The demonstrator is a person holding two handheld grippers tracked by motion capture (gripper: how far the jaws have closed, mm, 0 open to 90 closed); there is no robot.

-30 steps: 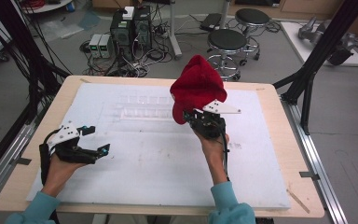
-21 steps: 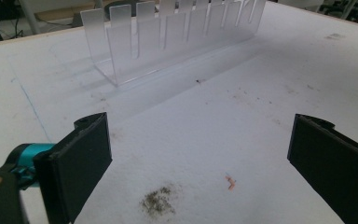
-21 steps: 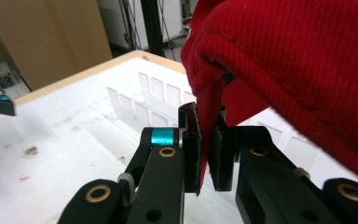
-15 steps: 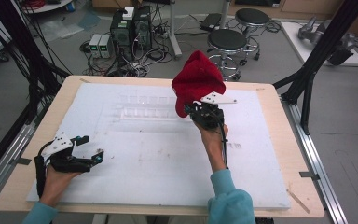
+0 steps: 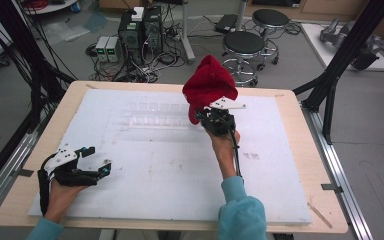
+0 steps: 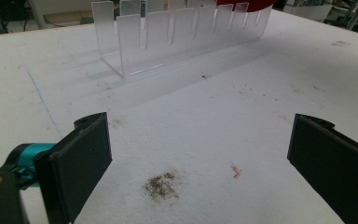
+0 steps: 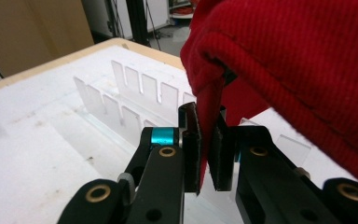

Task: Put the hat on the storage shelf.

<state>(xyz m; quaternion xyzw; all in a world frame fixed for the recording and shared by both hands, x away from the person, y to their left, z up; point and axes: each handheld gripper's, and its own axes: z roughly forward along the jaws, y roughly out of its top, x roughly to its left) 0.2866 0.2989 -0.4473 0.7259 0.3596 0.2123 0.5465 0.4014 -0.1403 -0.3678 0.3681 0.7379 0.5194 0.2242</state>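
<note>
— What do our right fingers (image 7: 193, 140) have?

— They are pinched nearly together on a thin edge of the red knit hat (image 5: 208, 82); the right gripper (image 5: 215, 116) holds it up off the table (image 5: 290, 165), and the soft ribbed cloth bulges above and beyond the fingers, toward twelve o'clock.

— And the clear acrylic rack (image 5: 155, 114)?

— It lies just at nine o'clock of that gripper, its long axis running from nine to three across the white foam board (image 5: 180, 170). It is stiff and see-through, with two rows of upright tabs. We judge the right hand the nearer one; the hat hangs over the rack's three o'clock end.

— Our left fingers (image 6: 81, 158)?

— Spread wide, empty. The left gripper (image 5: 87, 167) rests low at about eight o'clock on the board, well apart from the rack.
</note>
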